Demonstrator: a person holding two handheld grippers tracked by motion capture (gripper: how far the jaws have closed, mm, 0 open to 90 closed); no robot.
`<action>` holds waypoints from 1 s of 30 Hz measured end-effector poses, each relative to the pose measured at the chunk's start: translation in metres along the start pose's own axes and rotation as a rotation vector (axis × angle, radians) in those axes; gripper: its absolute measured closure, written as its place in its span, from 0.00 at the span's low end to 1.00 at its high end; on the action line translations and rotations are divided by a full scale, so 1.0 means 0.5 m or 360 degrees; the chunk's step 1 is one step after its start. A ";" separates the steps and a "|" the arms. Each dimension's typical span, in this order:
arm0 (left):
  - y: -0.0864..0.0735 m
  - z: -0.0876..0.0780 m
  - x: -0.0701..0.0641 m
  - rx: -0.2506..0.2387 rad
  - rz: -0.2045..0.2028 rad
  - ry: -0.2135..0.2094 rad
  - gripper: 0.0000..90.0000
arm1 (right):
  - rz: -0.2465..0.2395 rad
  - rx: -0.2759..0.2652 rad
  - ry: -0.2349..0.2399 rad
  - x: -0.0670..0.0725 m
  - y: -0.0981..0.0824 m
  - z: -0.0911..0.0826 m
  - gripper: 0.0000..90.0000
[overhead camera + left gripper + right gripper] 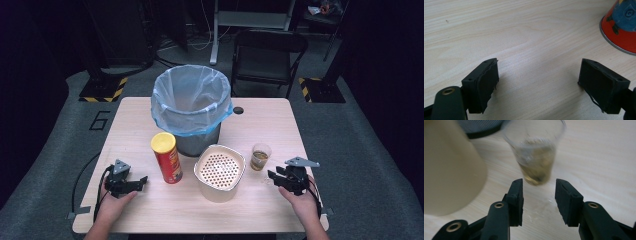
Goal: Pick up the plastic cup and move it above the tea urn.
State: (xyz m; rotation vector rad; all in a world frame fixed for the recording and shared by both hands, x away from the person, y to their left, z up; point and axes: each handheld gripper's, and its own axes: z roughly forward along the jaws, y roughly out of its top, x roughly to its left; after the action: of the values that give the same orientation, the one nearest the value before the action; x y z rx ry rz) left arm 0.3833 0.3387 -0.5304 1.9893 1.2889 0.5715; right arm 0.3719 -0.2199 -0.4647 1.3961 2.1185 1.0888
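A: Cup [260,156], clear plastic, stood upright on the table [150,210] just beside the strainer bowl [219,171], mouth up, long axis vertical, with amber liquid low inside.

B: And the risks, largest thing first?

A: The strainer bowl crowded one side, so a sideways nudge there could tip the cup and spill it. A hard squeeze could buckle the thin wall.

B: The tools?

A: Right gripper [539,200] sat just short of the cup, jaws narrowed but parted, holding nothing. Left gripper [537,86] rested open, empty, near the chips can [166,157].
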 end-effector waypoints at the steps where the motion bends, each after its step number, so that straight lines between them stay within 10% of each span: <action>1: 0.000 0.000 0.000 0.0000 -0.0001 0.0000 0.18 | -0.0013 -0.0005 0.0010 0.009 0.014 -0.009 0.64; 13: 0.000 0.000 0.000 -0.0001 -0.0002 0.0002 0.18 | -0.0226 -0.0086 0.0246 0.117 0.151 -0.013 0.68; 30: 0.000 0.000 0.000 -0.0001 -0.0003 0.0001 0.18 | -0.0296 0.0044 0.0308 0.147 0.146 0.042 0.85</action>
State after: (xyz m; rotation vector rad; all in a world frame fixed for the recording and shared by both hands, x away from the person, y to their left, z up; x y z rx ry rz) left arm 0.3833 0.3386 -0.5304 1.9877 1.2907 0.5717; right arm 0.3977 -0.1306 -0.4142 1.1168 2.3534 1.1634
